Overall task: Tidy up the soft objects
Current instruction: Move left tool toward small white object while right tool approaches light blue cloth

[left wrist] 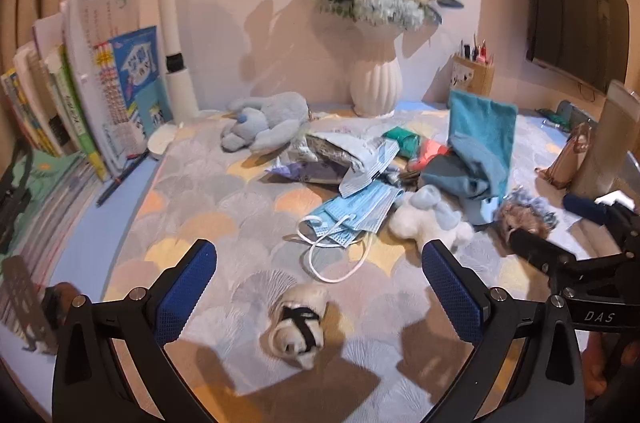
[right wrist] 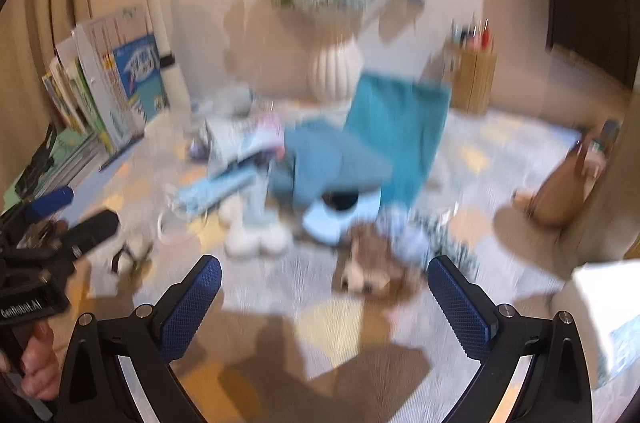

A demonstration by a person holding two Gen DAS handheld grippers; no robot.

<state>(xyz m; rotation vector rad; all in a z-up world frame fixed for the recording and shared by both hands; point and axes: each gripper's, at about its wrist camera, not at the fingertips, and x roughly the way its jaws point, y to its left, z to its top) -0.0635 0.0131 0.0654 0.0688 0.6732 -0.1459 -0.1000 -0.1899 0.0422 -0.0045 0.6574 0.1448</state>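
Counter [left wrist: 248, 219] middle holds teal cloths [left wrist: 478, 147], grey plush [left wrist: 264, 123], blue masks [left wrist: 356, 209], white plush [left wrist: 430, 221]; left gripper [left wrist: 318, 281] marked "GenRoboT.AI", right gripper [right wrist: 324, 293] marked "DAS", both fingers apart, empty.

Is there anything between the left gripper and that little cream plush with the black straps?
Nothing visible. The cream plush lies alone on the mat, straight ahead of the open left gripper and between the lines of its fingers. The masks lie farther back, past the plush.
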